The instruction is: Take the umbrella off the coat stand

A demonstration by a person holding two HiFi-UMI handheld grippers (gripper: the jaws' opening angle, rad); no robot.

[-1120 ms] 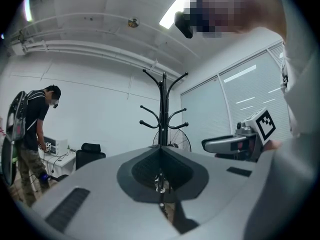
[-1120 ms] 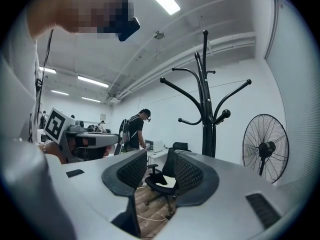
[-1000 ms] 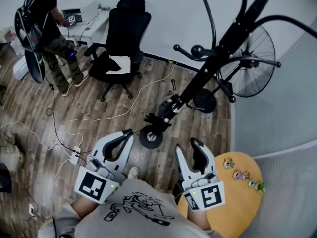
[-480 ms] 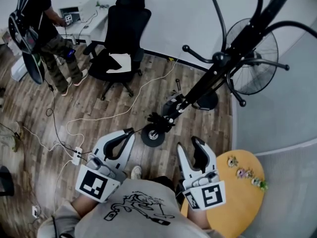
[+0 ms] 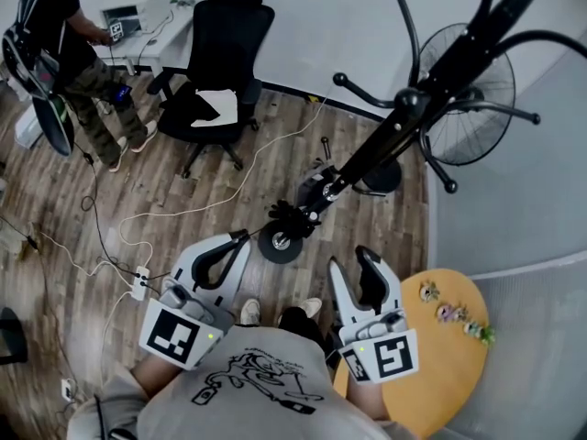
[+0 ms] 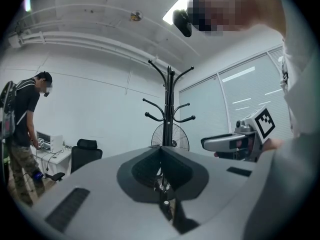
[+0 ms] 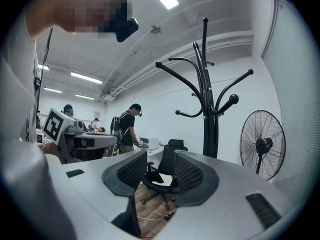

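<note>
Currently left gripper (image 5: 240, 237) jaws clenched, right gripper (image 5: 350, 262) jaws released, both empty; a snagged pull could topple the coat stand (image 5: 385, 140).

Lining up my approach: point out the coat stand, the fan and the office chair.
coat stand (image 5: 376, 140): head view, middle of the pole.
fan (image 7: 263, 145): right gripper view, hub.
office chair (image 5: 229, 39): head view, backrest.

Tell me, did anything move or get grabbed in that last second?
Hardly anything. The wearer seems to have taken a small step: a second shoe now shows below. Nothing was taken hold of or let go. The left gripper stayed shut and the right gripper open, both empty, short of the coat stand.
</note>
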